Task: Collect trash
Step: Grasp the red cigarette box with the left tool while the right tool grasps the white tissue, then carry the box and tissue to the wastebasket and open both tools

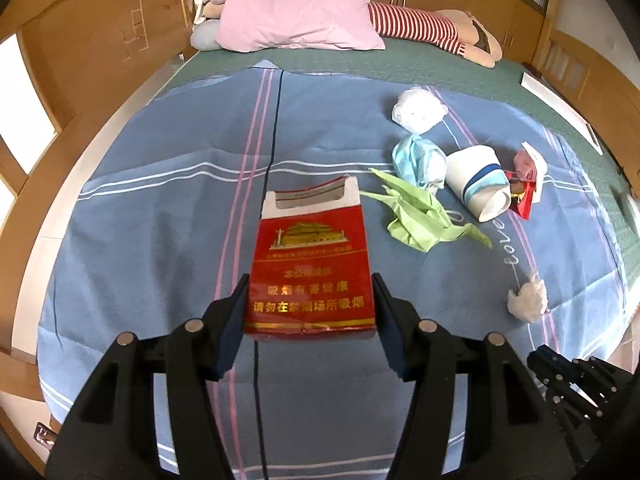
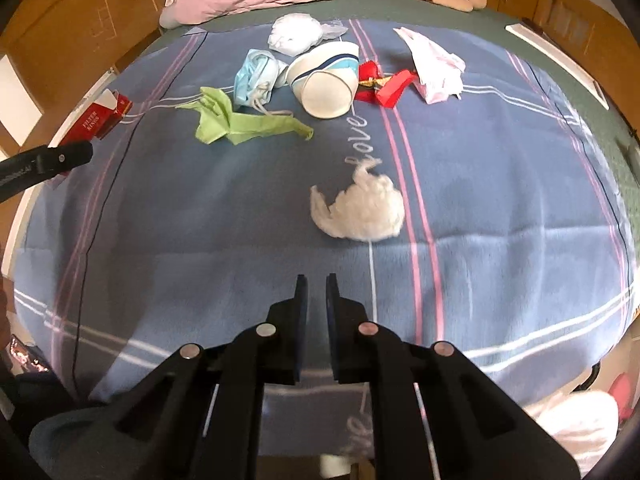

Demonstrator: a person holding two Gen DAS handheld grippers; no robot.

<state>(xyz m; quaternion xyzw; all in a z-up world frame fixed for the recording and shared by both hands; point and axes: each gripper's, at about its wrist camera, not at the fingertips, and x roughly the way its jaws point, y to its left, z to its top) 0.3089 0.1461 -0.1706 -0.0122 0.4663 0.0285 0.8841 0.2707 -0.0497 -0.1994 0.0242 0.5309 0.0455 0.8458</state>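
Left wrist view: left gripper (image 1: 310, 300) clamped on red cigarette pack (image 1: 310, 264), pack held upright above blue striped blanket (image 1: 160, 208). Green paper (image 1: 420, 212), paper cup (image 1: 478, 182), blue mask (image 1: 418, 160), white tissue wad (image 1: 528, 300) seen lying toward blanket's right edge.

Right wrist view: right gripper (image 2: 317, 292) pinched nearly closed, nothing held between jaws. White tissue wad (image 2: 360, 212) seen mid-blanket just ahead. Cigarette pack (image 2: 100, 118) seen over blanket's left edge.

Glossy card cigarette pack (image 1: 310, 264), fuzzy cloth blanket (image 2: 200, 208), perhaps cotton tuft (image 2: 360, 212)
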